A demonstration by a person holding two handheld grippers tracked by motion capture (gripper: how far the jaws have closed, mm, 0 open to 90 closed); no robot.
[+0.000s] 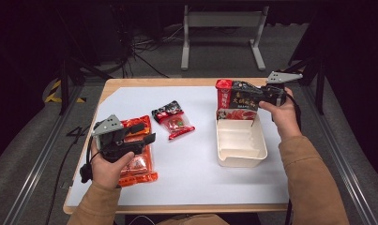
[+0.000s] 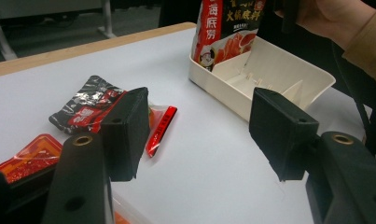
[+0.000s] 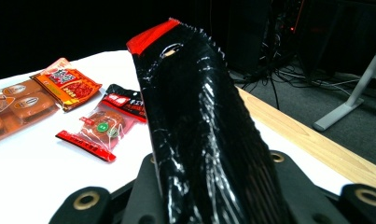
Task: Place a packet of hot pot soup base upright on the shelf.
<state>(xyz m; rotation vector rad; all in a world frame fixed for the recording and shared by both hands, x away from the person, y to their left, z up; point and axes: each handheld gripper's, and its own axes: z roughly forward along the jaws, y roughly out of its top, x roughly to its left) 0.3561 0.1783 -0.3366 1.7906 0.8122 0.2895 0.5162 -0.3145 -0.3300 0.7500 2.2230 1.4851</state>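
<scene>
A red and black pouch [image 1: 234,101] stands upright with its lower edge in the far end of a cream tray [image 1: 240,152]. My right gripper [image 1: 262,97] is shut on the pouch's right side. In the right gripper view the glossy black pouch [image 3: 204,126] rises from between the jaws of that gripper [image 3: 213,186]. My left gripper [image 1: 147,133] hovers over an orange packet [image 1: 140,166] at the left, pointing right. Its jaws stand open in the left gripper view, with nothing between the pads [image 2: 125,135]. Between the packet and the tray lies a small red and black snack packet [image 1: 173,119].
A white sheet [image 1: 196,173] covers the wooden table. The tray [image 2: 269,70] has a low divider inside and holds nothing but the pouch's [image 2: 227,28] foot. Beyond the table's far edge are a grey metal frame [image 1: 222,28], cables and dark floor.
</scene>
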